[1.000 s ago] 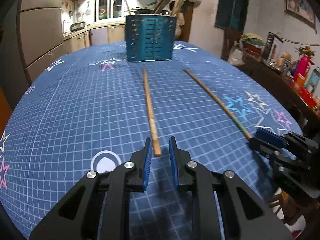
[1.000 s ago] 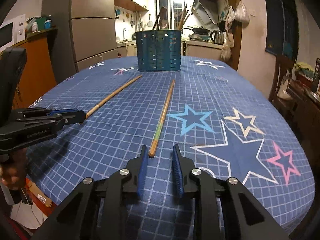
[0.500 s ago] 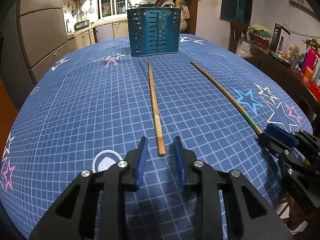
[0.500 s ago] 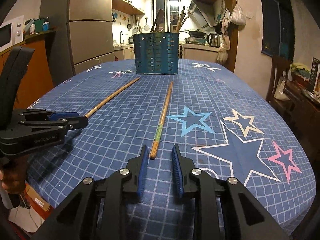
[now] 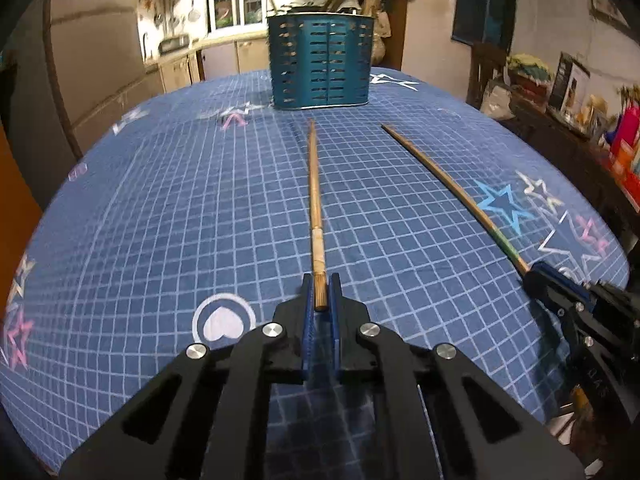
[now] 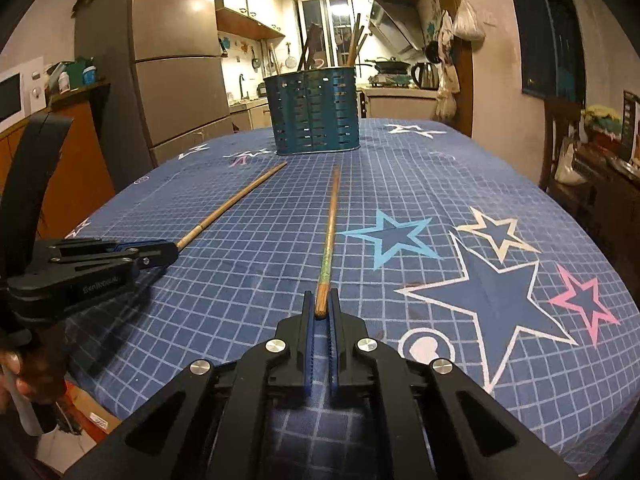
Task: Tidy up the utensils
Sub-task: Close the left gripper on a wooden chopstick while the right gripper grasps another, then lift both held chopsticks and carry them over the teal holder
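Two long wooden chopsticks lie side by side on the blue starred tablecloth [image 5: 160,220], pointing at a blue slotted utensil holder [image 5: 322,68] at the far end. My left gripper [image 5: 321,280] is closing its jaws, and its blue pads press the near end of the left chopstick [image 5: 315,192]. In the right wrist view my right gripper [image 6: 320,296] is likewise closing, pads pressing the near end of the green-banded chopstick [image 6: 331,216]. Each gripper shows in the other's view: the right gripper [image 5: 538,276] and the left gripper [image 6: 164,250]. The holder [image 6: 316,116] has several wooden utensils in it.
The table's rounded edge runs close behind both grippers. A fridge [image 6: 180,80] and an orange cabinet [image 6: 80,168] stand to the left, and a cluttered side shelf [image 5: 580,120] stands to the right. A hand [image 6: 12,380] grips the left handle.
Both grippers' jaws have closed from a gap onto the near ends of their chopsticks. The hands have stayed in place.
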